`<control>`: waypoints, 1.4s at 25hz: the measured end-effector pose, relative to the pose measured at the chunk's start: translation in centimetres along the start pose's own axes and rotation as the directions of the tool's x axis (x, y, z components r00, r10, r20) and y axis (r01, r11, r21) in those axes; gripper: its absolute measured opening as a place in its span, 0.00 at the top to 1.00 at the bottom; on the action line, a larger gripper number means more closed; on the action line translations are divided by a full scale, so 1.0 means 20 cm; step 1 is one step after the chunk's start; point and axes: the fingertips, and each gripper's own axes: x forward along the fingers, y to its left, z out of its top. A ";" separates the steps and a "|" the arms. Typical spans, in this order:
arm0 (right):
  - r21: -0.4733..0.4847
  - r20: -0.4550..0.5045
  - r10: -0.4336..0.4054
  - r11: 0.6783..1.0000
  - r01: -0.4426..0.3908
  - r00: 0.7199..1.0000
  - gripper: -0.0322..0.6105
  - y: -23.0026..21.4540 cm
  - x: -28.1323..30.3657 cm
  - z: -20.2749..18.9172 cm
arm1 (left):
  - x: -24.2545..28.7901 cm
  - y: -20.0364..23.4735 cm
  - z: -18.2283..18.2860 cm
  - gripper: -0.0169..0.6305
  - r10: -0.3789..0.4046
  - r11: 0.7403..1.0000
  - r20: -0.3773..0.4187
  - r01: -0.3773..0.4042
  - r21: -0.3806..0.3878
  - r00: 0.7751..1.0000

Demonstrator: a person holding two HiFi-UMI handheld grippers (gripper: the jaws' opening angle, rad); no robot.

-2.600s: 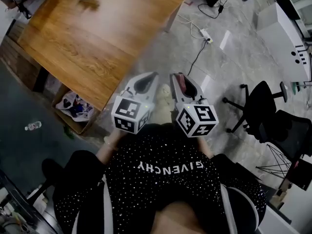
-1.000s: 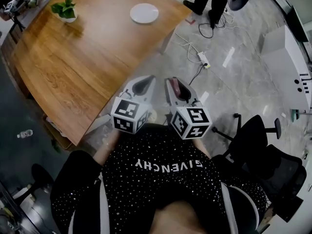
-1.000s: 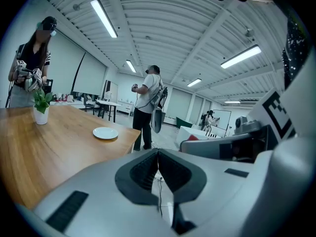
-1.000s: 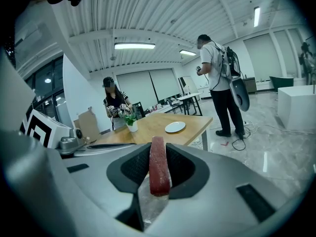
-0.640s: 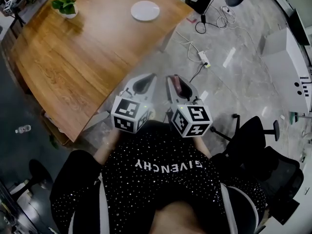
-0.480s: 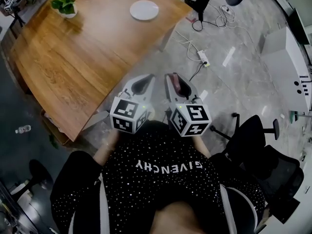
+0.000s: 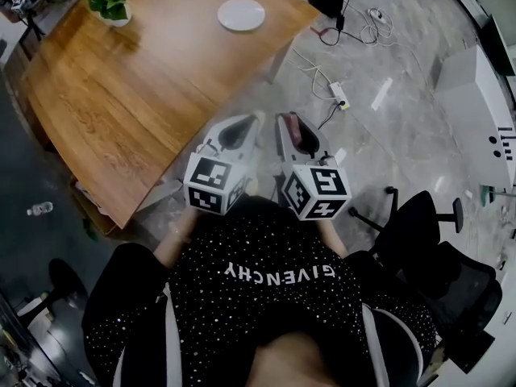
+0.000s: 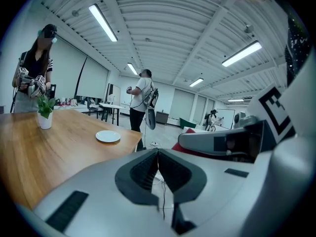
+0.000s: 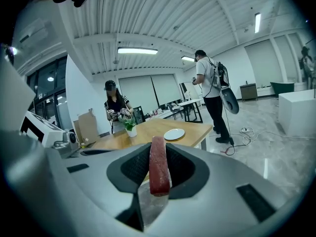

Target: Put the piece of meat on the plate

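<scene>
the meat [image 9: 159, 166] is a dark red slab, standing on edge, pinched in the right tongs [image 7: 289, 124]. the plate [image 7: 241, 14] is plain white and round, lying flat near the counter's [image 7: 137, 79] far corner, well apart from the meat.

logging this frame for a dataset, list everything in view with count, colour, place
piece of meat: 1, dark red, held by the right gripper
plate: 1, white, table's far end
table: 1, brown wood, ahead left
potted plant: 1, green, table's far corner
power strip: 1, white, floor by the table
office chair: 1, black, floor right
bystanders: 2, white and black tops, by the table
left gripper: 1, white, shut, empty
right gripper: 1, white, shut on meat
</scene>
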 end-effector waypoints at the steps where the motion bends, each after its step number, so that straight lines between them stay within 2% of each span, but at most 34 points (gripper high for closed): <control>1: 0.001 -0.004 0.000 1.000 0.000 1.000 0.80 0.00 0.01 0.00 | 0.00 0.01 0.00 0.96 0.004 1.000 -0.002 -0.004 -0.003 1.000; 11: 0.009 -0.027 0.018 1.000 -0.018 0.999 0.80 -0.07 0.15 0.02 | 0.12 0.10 0.04 0.96 0.024 1.000 -0.008 -0.024 -0.016 1.000; 18: 0.016 -0.050 0.035 0.999 -0.034 0.998 0.80 -0.16 0.34 0.07 | 0.27 0.25 0.09 0.96 0.054 0.998 -0.017 -0.055 -0.040 0.998; 35: 0.011 -0.134 0.090 0.996 -0.090 0.987 0.80 -0.47 1.03 0.40 | 0.85 0.69 0.43 0.96 0.114 0.988 -0.009 -0.114 -0.105 0.993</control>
